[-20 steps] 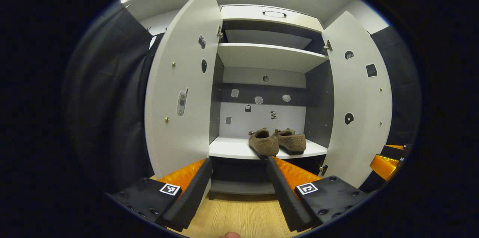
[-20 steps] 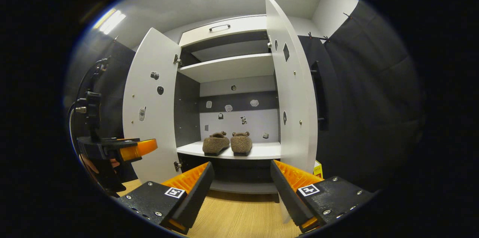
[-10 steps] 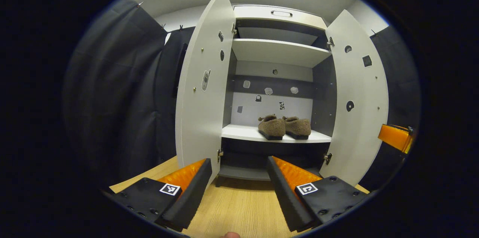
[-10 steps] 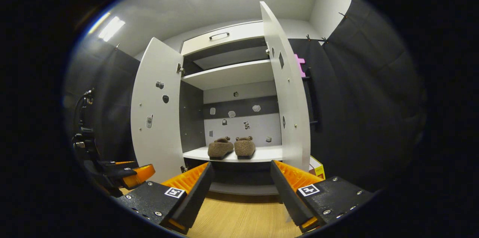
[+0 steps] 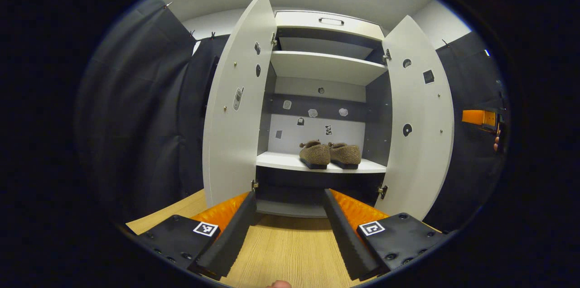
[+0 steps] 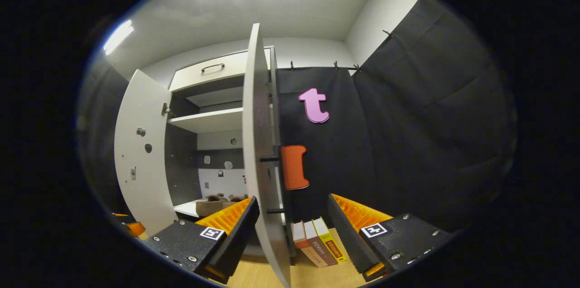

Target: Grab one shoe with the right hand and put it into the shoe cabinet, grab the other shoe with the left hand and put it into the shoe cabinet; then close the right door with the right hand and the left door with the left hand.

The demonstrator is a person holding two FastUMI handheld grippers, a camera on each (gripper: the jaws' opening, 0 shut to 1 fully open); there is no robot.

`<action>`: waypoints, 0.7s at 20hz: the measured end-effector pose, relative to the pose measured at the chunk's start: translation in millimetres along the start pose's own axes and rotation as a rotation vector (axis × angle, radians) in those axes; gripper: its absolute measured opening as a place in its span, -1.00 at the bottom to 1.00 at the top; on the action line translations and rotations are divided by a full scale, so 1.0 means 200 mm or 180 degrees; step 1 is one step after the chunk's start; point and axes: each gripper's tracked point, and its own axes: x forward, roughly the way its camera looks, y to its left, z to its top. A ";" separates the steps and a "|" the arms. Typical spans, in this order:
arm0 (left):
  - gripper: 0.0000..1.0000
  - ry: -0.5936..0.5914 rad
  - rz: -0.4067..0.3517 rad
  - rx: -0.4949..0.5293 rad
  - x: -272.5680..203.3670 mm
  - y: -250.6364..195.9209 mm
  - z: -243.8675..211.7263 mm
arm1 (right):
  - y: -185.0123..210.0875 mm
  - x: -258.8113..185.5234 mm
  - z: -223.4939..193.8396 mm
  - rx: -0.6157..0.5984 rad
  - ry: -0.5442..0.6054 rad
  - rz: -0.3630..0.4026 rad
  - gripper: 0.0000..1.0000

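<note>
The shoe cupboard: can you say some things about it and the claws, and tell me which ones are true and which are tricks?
1. Both brown shoes sit side by side on a white shelf inside the cabinet. True.
2. The left door is shut. False: it stands wide open, and so does the right door.
3. The left claw is open and holds nothing. True.
4. The right claw is squeezing a shoe. False: it is open, with the right door's edge in front of it between its fingers.
5. Some books stand on the floor beside the cabinet, in the right gripper view. True.
</note>
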 end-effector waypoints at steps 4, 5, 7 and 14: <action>0.94 -0.0048 0.0032 0.0023 -0.01 0.03 0.01 | -0.09 0.19 0.05 -0.0221 -0.0012 -0.0119 0.84; 0.94 -0.0041 0.0060 0.0026 -0.02 0.04 0.01 | -0.06 0.22 0.05 -0.0237 -0.0001 -0.0084 0.85; 0.94 -0.0036 0.0101 0.0004 -0.02 0.05 0.04 | -0.06 0.26 0.07 -0.0339 0.0003 -0.0115 0.96; 0.92 -0.0070 0.0151 -0.0033 0.00 0.10 0.05 | 0.00 0.26 0.07 -0.0315 0.0035 -0.0145 0.78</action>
